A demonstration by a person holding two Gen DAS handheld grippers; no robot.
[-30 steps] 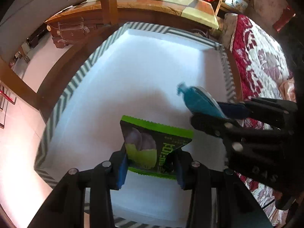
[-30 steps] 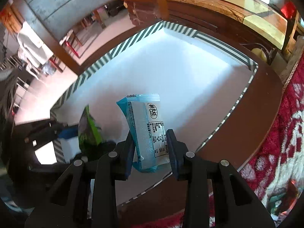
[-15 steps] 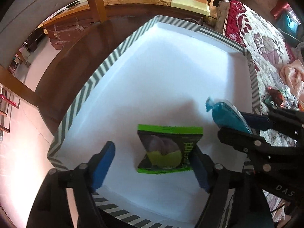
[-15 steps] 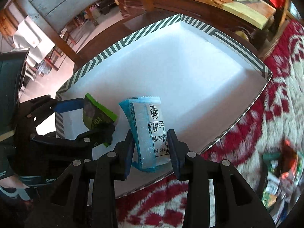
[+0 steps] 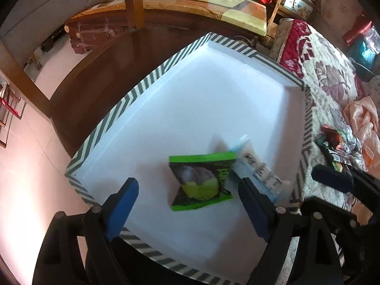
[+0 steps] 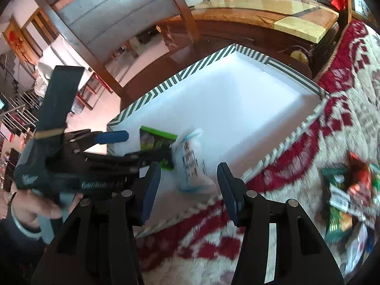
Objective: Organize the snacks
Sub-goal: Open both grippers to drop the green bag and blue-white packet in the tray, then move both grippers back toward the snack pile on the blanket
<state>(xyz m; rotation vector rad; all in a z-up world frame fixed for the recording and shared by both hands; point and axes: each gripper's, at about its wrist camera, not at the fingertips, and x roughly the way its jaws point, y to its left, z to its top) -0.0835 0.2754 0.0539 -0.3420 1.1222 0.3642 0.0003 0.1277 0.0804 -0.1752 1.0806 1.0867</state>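
Observation:
A green snack packet (image 5: pixel 201 180) lies flat in the white tray with the striped rim (image 5: pixel 133 95), near its front. My left gripper (image 5: pixel 188 204) hovers over it; its jaws are opening and the pads stand clear of the packet. Beside it on the right lies a light blue packet (image 5: pixel 256 171), overlapping the green one's edge. In the right wrist view the blue packet (image 6: pixel 190 163) rests in the tray (image 6: pixel 190 71) between the fingers of my right gripper (image 6: pixel 188 190), whose jaws are opening, free of it. The green packet (image 6: pixel 154 140) sits behind my left gripper (image 6: pixel 147 144).
A pile of loose snack packets (image 6: pixel 349 190) lies on the red and cream patterned blanket (image 6: pixel 332 95) right of the tray. A hand (image 6: pixel 35 209) holds the left gripper. A dark wooden table edge (image 5: pixel 95 66) and a chair (image 6: pixel 106 16) stand behind the tray.
Both grippers let go: the green packet dropped flat into the tray, then the blue packet landed beside it. Both grippers have opened, and the right one has pulled back towards the blanket.

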